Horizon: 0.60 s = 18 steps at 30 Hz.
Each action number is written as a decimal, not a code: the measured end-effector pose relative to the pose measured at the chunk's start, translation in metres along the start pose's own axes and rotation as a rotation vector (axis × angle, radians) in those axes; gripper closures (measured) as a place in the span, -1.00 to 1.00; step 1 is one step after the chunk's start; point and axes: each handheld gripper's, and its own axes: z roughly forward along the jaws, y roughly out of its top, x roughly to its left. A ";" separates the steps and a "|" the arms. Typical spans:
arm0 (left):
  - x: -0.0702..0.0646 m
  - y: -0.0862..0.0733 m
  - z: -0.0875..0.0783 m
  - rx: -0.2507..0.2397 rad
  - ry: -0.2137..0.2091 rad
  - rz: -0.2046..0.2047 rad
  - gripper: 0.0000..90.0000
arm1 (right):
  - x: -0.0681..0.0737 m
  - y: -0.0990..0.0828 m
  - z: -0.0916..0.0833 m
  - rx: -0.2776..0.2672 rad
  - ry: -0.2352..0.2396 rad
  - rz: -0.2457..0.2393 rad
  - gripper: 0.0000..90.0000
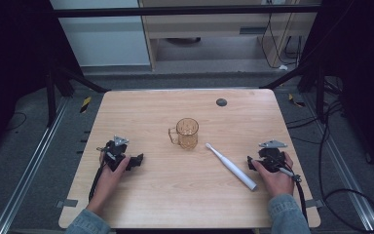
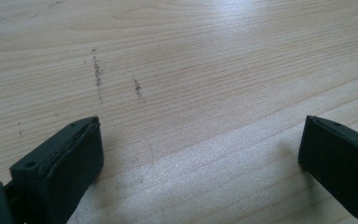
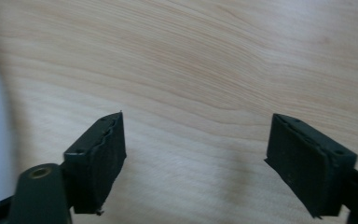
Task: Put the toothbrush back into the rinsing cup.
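Not started yet, I think. Toothbrush (image 1: 231, 166) lies flat beside the cup (image 1: 187, 133), not in it. Left gripper (image 1: 137, 161) & right gripper (image 1: 250, 163) both wide, holding nothing.

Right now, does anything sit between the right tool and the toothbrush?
Nothing visible does. The right tool rests open on the table just beside the toothbrush, with bare wood between them. The mug stands farther off, clear of that path.
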 end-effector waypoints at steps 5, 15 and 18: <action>0.000 0.000 0.000 0.000 0.000 0.000 -1.00 | 0.015 0.009 -0.017 0.021 0.026 -0.066 -0.42; 0.000 0.000 0.000 0.001 0.001 0.000 -1.00 | 0.061 0.050 -0.037 0.106 0.095 -0.227 -0.02; 0.000 0.000 0.000 0.001 0.001 0.000 -1.00 | 0.069 0.061 -0.036 0.122 0.116 -0.252 0.03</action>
